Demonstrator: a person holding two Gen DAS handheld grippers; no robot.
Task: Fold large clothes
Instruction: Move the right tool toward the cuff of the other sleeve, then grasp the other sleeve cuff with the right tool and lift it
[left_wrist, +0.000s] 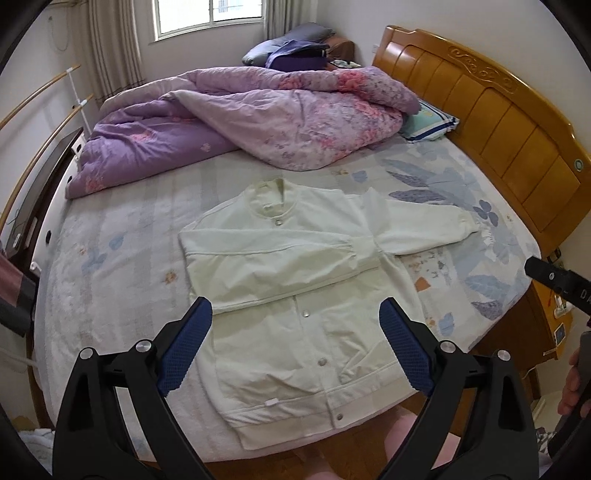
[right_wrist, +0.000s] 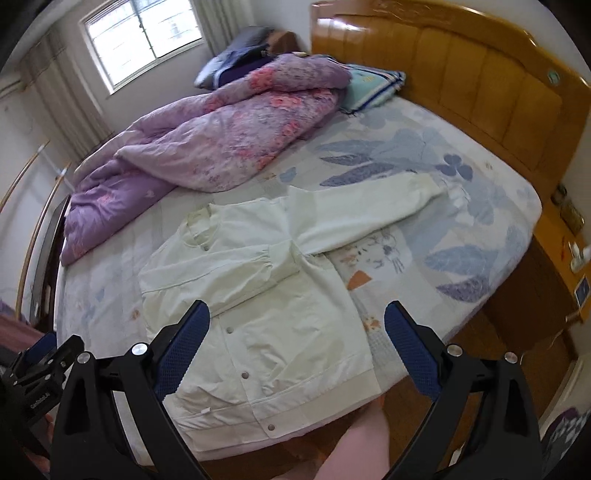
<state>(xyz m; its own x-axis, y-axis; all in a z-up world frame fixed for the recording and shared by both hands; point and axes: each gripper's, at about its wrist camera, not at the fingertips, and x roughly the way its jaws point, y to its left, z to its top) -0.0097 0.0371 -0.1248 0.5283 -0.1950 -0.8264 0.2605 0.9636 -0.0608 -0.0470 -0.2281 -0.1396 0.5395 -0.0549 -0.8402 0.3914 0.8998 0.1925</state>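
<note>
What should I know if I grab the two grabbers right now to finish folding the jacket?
Left gripper: open, holding nothing, above the jacket's lower half.
Right gripper: open, empty too, above the hem side.
The pale jacket lies flat on the bed, snapped shut, collar towards the purple quilt.
Done: one sleeve is folded across the chest.
Left: the other sleeve is spread out towards the headboard. Fold it in, then fold the body up from the hem.

Left gripper (left_wrist: 295, 332) and right gripper (right_wrist: 297, 336) hover, jaws spread.
</note>
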